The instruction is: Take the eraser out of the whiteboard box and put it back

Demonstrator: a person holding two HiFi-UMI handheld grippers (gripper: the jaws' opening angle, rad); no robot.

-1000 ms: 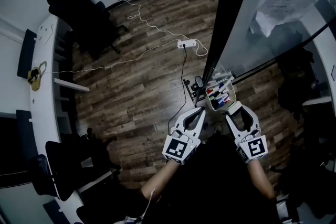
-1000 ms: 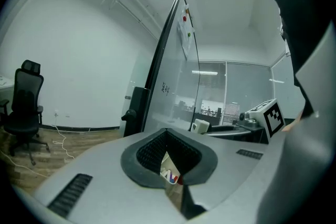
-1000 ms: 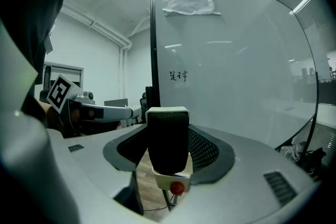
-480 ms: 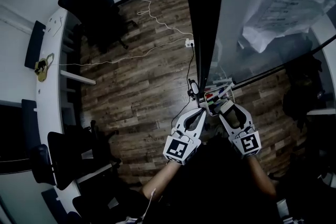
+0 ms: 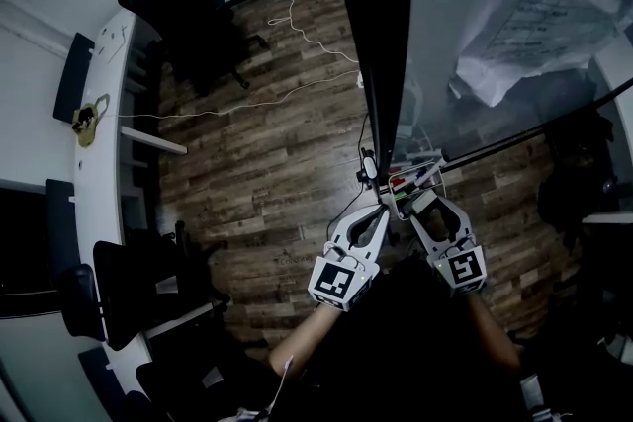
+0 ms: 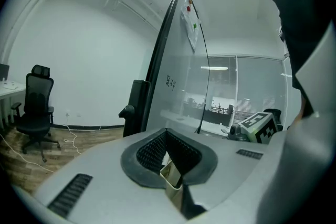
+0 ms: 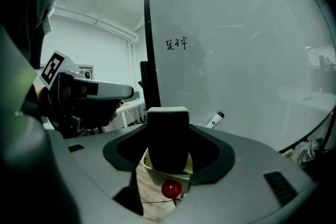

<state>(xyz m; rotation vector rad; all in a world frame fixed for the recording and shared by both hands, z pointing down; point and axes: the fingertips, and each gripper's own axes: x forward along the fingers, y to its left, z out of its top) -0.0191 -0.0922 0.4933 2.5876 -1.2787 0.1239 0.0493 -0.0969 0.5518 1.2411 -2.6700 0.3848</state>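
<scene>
The right gripper [image 5: 425, 205] had sunk closer to the box [image 7: 152, 171], its jaws wide and clamped on the eraser [image 7: 168, 139], just above the box. The left gripper [image 5: 381, 210], jaws together, sat beside the box.

Two hand-held grippers [image 5: 381, 210] [image 5: 423, 203], one eraser [image 7: 168, 139]

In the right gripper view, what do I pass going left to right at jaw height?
Left tool → eraser → marker
</scene>
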